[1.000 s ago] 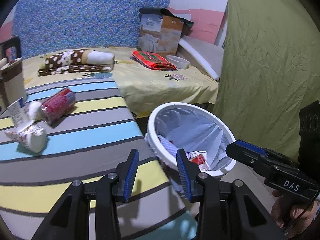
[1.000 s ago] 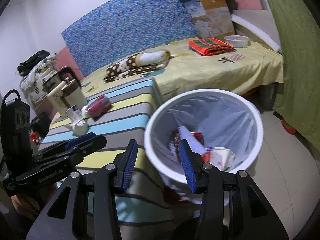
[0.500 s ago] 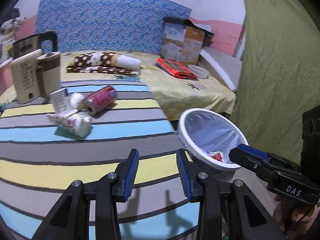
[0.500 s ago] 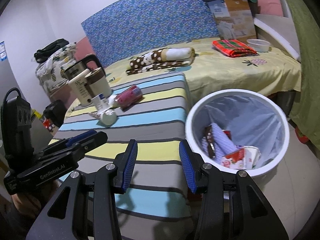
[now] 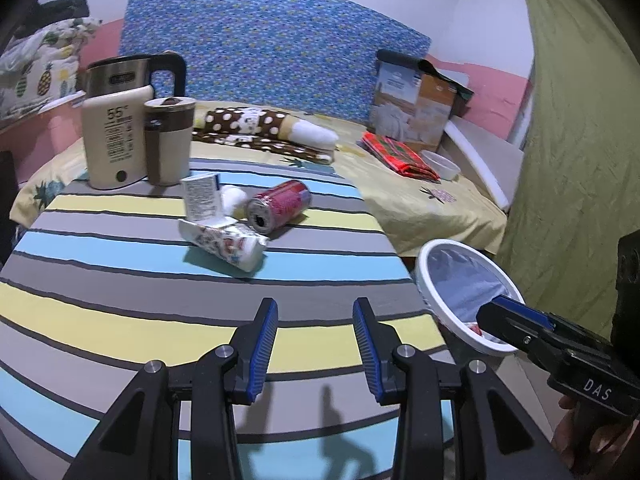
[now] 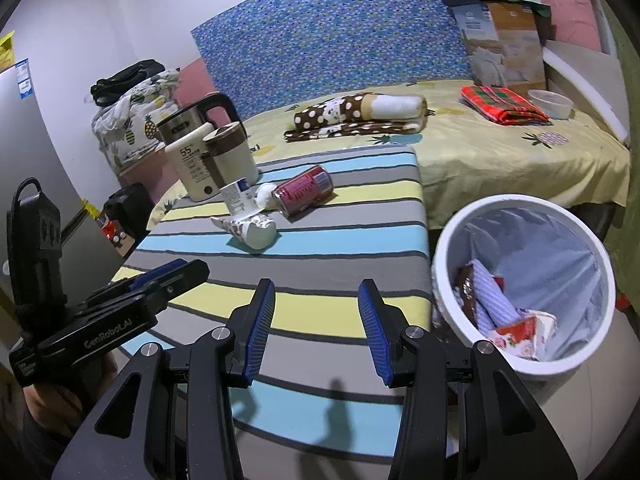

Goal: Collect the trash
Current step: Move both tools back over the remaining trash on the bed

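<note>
Task partly done. The white bin beside the table already holds wrappers and a crushed carton. Still on the table, well away from both grippers: a red can, a crushed paper cup, a small white box and a white wad. The left gripper and right gripper both stand open and empty above the striped cloth.
</note>
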### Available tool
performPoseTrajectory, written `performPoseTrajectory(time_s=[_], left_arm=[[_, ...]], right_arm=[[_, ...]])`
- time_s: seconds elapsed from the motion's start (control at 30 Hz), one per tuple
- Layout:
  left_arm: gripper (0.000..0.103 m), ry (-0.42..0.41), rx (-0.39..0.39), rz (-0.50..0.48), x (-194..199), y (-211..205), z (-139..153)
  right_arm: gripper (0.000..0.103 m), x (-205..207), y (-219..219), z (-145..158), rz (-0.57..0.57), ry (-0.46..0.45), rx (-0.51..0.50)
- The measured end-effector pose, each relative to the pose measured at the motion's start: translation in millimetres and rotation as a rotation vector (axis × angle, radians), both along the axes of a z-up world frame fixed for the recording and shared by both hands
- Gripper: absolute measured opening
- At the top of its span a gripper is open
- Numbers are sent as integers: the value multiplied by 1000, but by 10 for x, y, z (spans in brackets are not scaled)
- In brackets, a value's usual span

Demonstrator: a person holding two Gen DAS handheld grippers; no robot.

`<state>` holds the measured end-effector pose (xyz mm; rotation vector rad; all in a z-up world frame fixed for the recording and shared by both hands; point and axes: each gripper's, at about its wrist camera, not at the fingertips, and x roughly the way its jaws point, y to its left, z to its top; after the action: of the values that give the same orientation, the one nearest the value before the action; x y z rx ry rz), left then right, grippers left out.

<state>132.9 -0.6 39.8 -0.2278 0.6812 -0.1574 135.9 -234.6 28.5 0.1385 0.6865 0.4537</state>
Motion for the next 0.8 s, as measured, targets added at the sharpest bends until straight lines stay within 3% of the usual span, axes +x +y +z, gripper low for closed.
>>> performPoseTrajectory(time_s=[0.27,0.53,0.8], left_arm=[[39,24,-47,68,204,252,-91],[52,57,-129,165,571,499,-253],[54,78,-216,279,976,730,-441]], right_arm=[[46,122,93,-24,-2,4,-3],[47,295,129,-59,2,18,-3],[47,424,190,-96,15,31,-4]])
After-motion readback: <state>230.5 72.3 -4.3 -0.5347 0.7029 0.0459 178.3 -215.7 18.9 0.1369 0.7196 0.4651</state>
